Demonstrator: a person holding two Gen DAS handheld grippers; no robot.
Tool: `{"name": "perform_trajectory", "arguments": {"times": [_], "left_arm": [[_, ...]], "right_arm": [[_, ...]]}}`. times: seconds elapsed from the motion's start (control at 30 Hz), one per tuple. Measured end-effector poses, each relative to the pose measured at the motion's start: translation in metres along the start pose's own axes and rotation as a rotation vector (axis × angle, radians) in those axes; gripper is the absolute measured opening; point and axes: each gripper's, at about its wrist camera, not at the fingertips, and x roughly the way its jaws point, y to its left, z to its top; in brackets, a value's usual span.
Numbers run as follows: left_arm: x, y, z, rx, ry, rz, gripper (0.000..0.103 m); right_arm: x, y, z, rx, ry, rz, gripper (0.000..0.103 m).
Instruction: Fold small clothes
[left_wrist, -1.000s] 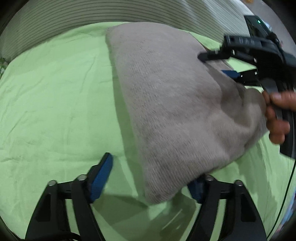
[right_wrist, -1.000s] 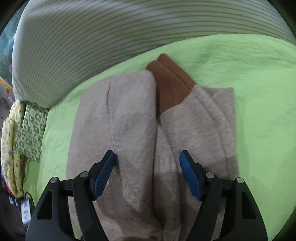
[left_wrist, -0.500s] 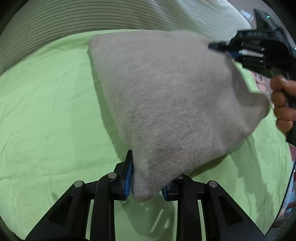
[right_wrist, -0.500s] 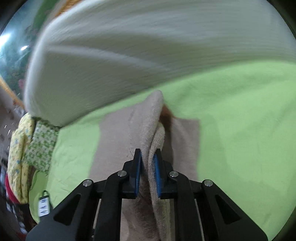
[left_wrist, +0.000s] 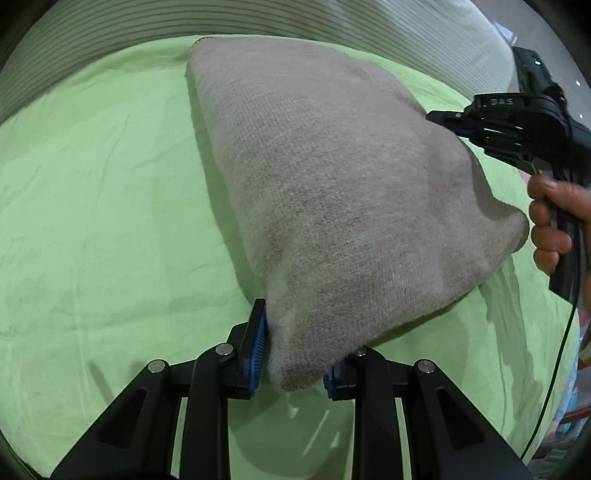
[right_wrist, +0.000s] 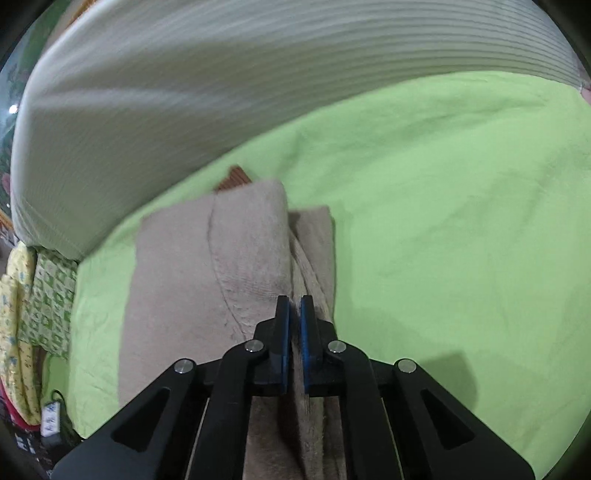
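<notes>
Left wrist view – close, low, facing along its fingers over green bedsheet (left_wrist: 92, 192). Right wrist view likewise. Shared: beige knit garment (left_wrist: 332, 192) (right_wrist: 207, 266), sheet, striped pillow (right_wrist: 221, 92).

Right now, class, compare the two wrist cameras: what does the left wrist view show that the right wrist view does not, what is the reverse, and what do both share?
Only the left wrist view shows the person's bare hand gripping the right gripper from the side, and the left gripper shut on a corner of the beige knitted garment.

Only the right wrist view shows the rust-brown ribbed cuff and the yellow and green patterned fabrics.

Both show the garment, the light green bedsheet and the white ribbed cover.
</notes>
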Motion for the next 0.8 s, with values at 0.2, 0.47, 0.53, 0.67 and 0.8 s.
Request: {"name": "perform_trajectory", "arguments": {"times": [0.2, 0.47, 0.53, 0.67, 0.8], "left_arm": [[-0.003, 0.011, -0.003, -0.049, 0.008, -0.003, 0.028], [-0.012, 0.024, -0.015, -0.123, 0.009, 0.003, 0.035], [-0.009, 0.026, -0.019, -0.134, 0.011, 0.009, 0.036], [-0.007, 0.026, -0.017, -0.129, 0.015, 0.041, 0.031], [-0.012, 0.016, -0.01, -0.12, 0.002, 0.039, 0.018]], "right_arm": [[-0.054, -0.002, -0.028, 0.055, -0.07, 0.046, 0.059], [-0.074, -0.009, -0.095, 0.073, -0.024, 0.051, 0.061], [-0.063, -0.005, -0.1, 0.053, 0.021, 0.025, 0.059], [-0.049, -0.005, -0.098, 0.062, 0.068, 0.05, 0.012], [-0.092, -0.004, -0.079, 0.039, -0.057, 0.073, 0.009]]}}
